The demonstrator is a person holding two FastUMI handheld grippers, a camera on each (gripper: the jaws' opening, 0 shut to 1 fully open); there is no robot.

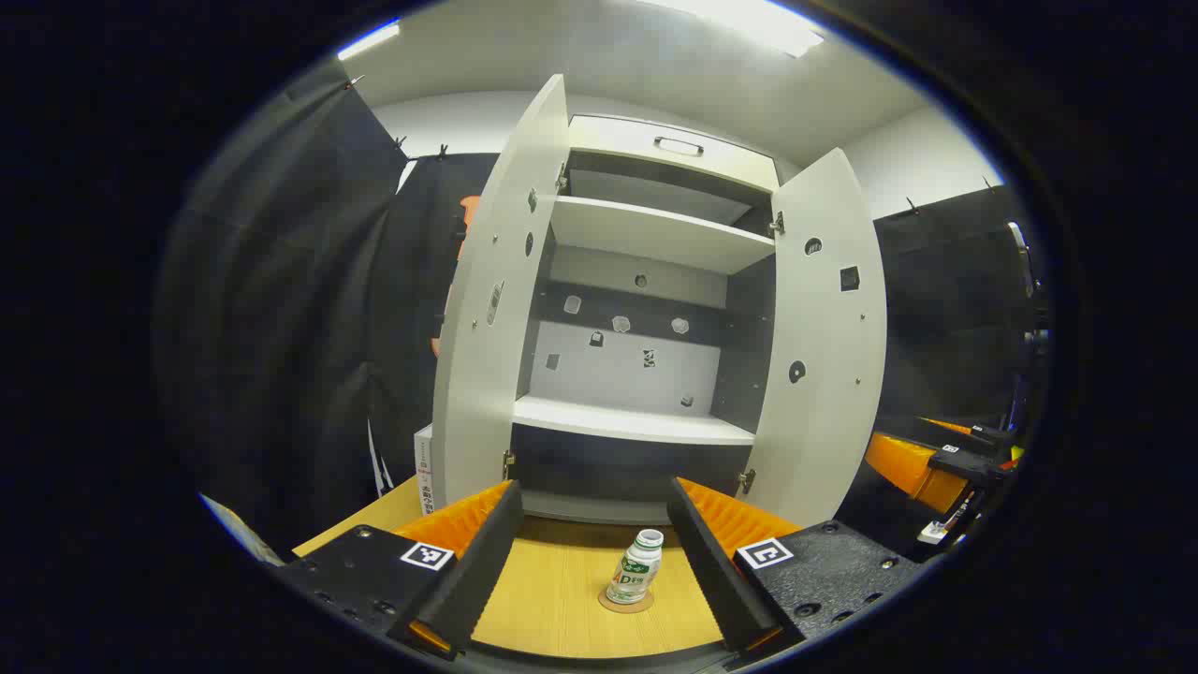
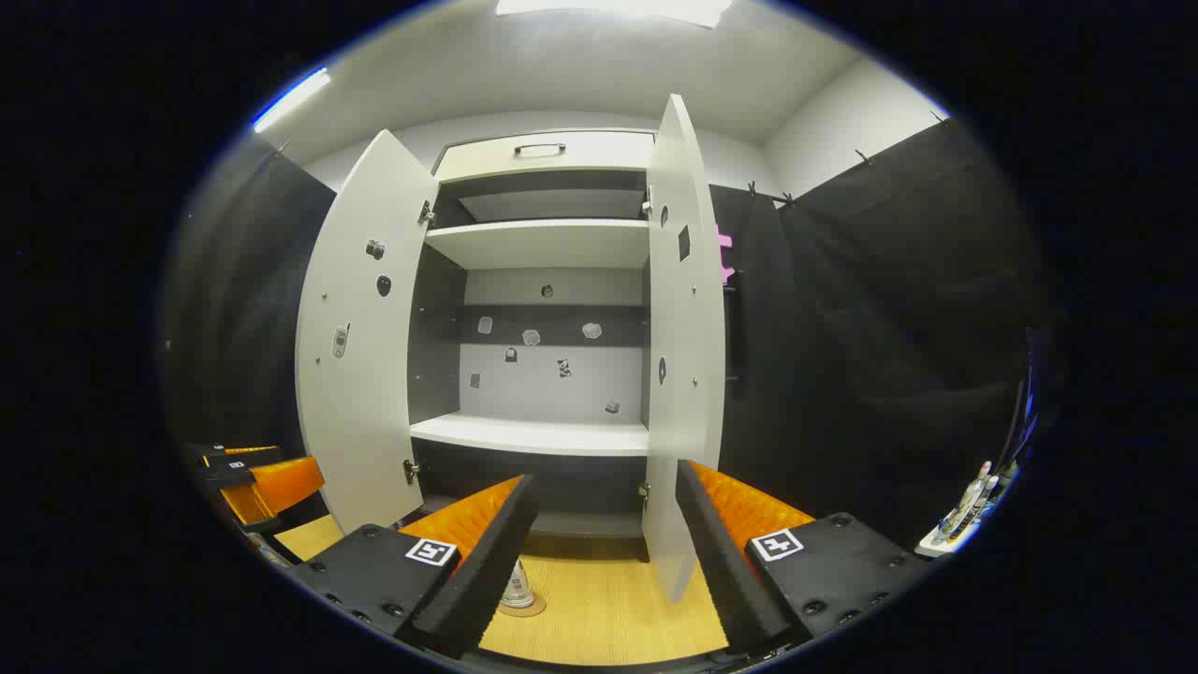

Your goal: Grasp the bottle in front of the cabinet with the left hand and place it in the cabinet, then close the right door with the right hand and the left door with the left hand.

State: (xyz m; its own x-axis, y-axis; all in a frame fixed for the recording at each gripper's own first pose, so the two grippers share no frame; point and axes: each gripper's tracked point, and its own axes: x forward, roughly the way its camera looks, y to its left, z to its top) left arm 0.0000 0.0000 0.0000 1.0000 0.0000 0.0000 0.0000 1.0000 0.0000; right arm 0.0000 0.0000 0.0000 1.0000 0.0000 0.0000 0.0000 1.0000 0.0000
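In the left gripper view, the bottle (image 1: 638, 566) stands upright on a small round coaster (image 1: 625, 603) at the bottom centre of the frame, on the wooden table (image 1: 562, 608) and just in front of the cabinet (image 1: 646, 309). The left gripper (image 1: 591, 562) is spread wide, its fingers (image 1: 468, 571) framing the bottle on both sides without touching it, the bottle nearer the right-hand one. Both doors hang open: the left door (image 1: 501, 309) swings out at centre left, the right door (image 1: 828, 346) at centre right, and the white lower shelf (image 1: 632, 421) sits bare between them in the middle of the frame. At the right edge the other gripper pokes in, low down. Over to the right gripper view: the right gripper (image 2: 606, 552) is spread apart too, holding nothing, with the edge of the right door (image 2: 683, 346) rising between its fingers at centre. The bottle (image 2: 516, 585) peeks out at the lower centre, partly hidden behind the gripper's left-hand finger (image 2: 482, 562).
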